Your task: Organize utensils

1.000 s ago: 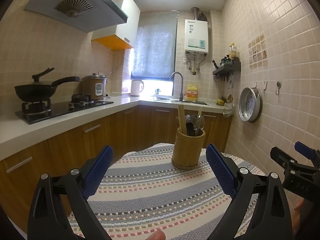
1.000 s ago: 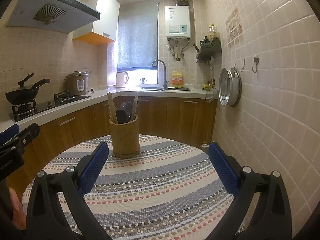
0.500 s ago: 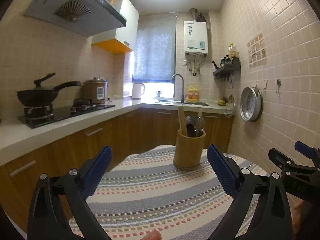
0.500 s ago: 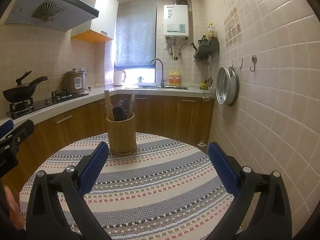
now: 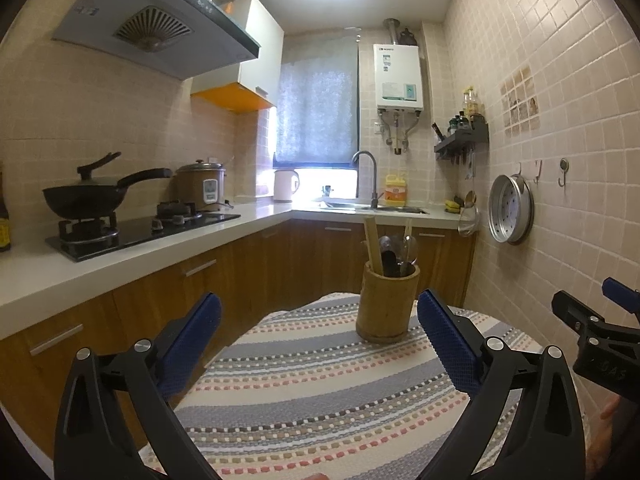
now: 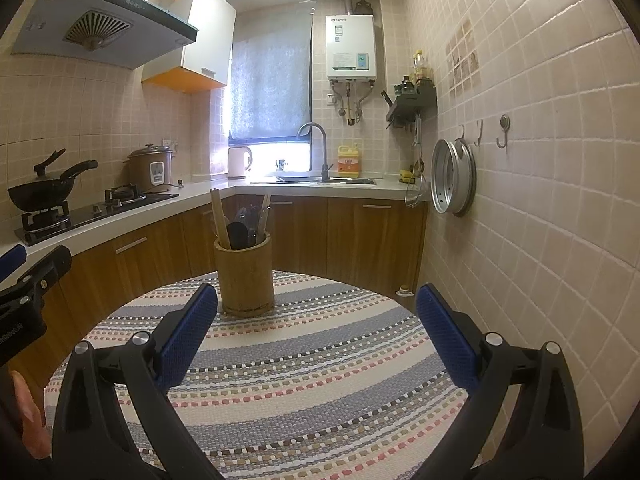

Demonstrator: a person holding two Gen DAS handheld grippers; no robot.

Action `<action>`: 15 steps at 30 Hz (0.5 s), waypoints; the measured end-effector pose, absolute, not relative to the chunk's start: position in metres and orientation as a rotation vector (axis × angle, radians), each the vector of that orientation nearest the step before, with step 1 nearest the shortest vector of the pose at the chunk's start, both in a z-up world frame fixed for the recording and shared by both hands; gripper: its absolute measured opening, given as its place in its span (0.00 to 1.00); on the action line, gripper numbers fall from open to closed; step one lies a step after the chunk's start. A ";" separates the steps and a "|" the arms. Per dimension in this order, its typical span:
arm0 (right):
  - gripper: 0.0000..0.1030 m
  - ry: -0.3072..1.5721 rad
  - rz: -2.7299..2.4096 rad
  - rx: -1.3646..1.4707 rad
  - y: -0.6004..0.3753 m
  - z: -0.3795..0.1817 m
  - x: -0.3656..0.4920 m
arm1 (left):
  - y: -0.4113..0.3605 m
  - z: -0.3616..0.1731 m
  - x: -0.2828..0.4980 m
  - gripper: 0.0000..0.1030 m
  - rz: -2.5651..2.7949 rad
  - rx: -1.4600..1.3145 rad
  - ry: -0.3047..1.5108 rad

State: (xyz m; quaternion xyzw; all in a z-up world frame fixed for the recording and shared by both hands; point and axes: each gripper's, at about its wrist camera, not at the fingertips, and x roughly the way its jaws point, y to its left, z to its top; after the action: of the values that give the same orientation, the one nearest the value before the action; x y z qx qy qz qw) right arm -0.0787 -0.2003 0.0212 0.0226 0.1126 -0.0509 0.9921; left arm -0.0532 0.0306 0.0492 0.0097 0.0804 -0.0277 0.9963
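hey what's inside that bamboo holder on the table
The bamboo holder holds upright utensils: a flat wooden stick, a dark spatula and a few more handles. Their lower ends and the holder's bottom are hidden by its wall.

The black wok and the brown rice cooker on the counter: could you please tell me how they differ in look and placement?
The black wok is shallow with a long handle pointing right; the brown rice cooker is a tall drum with a pale front panel. The wok sits raised on a burner of the black hob; the rice cooker stands behind the hob, nearer the window. The wok is matte black; the cooker's lid looks shiny. Both are lidded and stand on the same white counter.
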 end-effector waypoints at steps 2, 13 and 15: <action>0.93 0.226 -0.100 0.045 -0.200 0.022 -0.080 | 0.031 0.050 -0.054 0.93 -0.047 0.018 0.158; 0.93 0.188 -0.095 0.064 -0.198 0.033 -0.092 | 0.036 0.067 -0.071 0.93 -0.016 0.021 0.093; 0.93 0.185 -0.096 0.060 -0.197 0.034 -0.093 | 0.037 0.068 -0.071 0.93 -0.020 0.010 0.099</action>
State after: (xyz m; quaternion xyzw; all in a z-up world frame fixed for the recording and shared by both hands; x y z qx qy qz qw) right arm -0.0925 -0.1974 0.0342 0.0301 0.0921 -0.0479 0.9941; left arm -0.0707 0.0372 0.0677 0.0048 0.0494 -0.0098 0.9987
